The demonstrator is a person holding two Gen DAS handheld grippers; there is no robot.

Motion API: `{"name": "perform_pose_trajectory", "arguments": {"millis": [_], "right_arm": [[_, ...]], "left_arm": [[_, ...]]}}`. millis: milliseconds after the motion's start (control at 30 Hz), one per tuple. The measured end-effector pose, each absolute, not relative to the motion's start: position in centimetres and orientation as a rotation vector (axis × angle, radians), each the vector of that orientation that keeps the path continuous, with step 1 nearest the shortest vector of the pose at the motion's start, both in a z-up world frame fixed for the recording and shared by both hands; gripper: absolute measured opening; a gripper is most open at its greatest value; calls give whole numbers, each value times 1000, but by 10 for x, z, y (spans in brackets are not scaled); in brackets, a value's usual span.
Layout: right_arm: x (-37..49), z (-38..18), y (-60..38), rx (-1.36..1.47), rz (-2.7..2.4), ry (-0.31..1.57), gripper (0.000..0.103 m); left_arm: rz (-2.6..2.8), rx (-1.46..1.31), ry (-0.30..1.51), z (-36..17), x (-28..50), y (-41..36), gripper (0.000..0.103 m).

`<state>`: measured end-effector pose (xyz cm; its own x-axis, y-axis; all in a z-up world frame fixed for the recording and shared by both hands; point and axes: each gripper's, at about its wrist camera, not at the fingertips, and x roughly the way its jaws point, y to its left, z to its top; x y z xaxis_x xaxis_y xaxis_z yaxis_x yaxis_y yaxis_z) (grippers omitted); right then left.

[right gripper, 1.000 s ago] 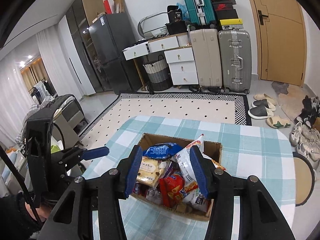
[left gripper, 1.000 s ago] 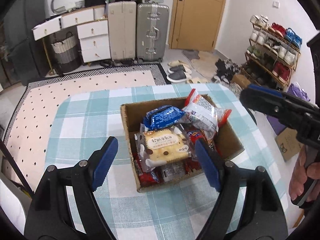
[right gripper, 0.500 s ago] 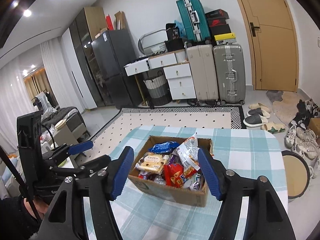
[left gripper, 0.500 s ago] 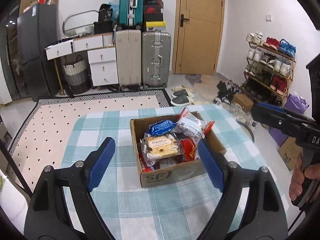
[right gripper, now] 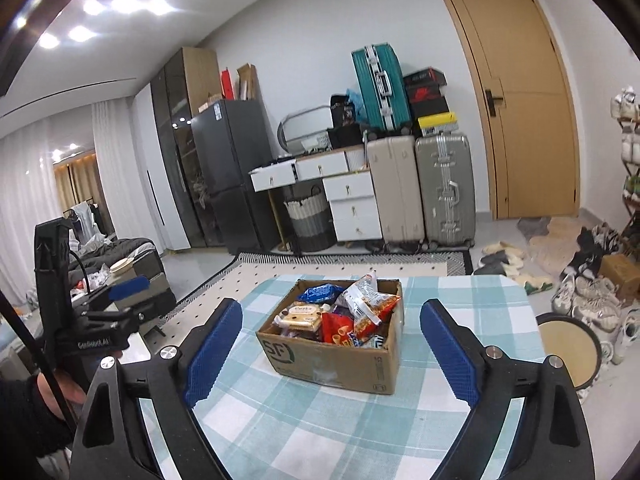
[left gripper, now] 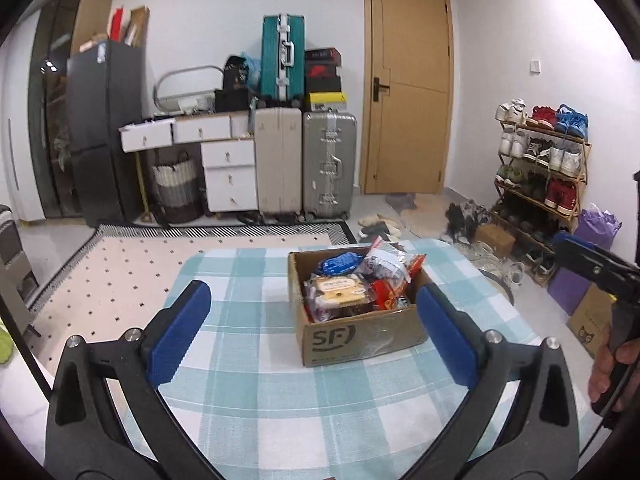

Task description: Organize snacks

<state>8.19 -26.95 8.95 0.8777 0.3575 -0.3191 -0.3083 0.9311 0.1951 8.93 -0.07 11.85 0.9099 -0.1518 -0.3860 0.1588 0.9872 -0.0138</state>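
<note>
Looks nearly done: snack packets [left gripper: 348, 284] piled in cardboard box [left gripper: 360, 336] on desk [left gripper: 248, 360], left gripper [left gripper: 314, 332] and right gripper [right gripper: 330, 354] just opened wide, holding nothing.

Pretty lived-in room: white walls, pale floor, and a big cream rug [left gripper: 132, 276] with little black diamonds and a striped border. Back wall has a tan wooden door [left gripper: 408, 92], two upright suitcases [left gripper: 306, 164] in beige and silver, a teal suitcase [left gripper: 282, 62] stacked up top next to shoe boxes, and a white drawer unit [left gripper: 228, 176] with a woven basket [left gripper: 174, 188] tucked under it. Dark fridge [right gripper: 236, 168] and a tall cabinet [right gripper: 180, 136] sit on the left, white curtains [right gripper: 36, 200] further over, ceiling spotlights [right gripper: 100, 12] on. Shoe rack [left gripper: 540, 160] by the right wall, slippers [right gripper: 500, 256] scattered near the door
</note>
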Motion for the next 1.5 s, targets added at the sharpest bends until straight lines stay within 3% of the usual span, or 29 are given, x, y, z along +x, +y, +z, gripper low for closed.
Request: {"name": "perform_pose_trajectory", "arguments": {"millis": [200, 533, 867, 1500], "right_arm": [[34, 70, -280, 128, 314, 280, 101], [4, 2, -277, 45, 269, 285, 102], [12, -49, -290, 61, 220, 260, 102], [25, -62, -280, 8, 187, 301, 102]], "left_arm": [[-159, 24, 390, 92, 68, 13, 103], [-112, -7, 305, 28, 51, 38, 103], [-72, -16, 337, -38, 67, 46, 103], [-36, 7, 304, -42, 66, 40, 103]]}}
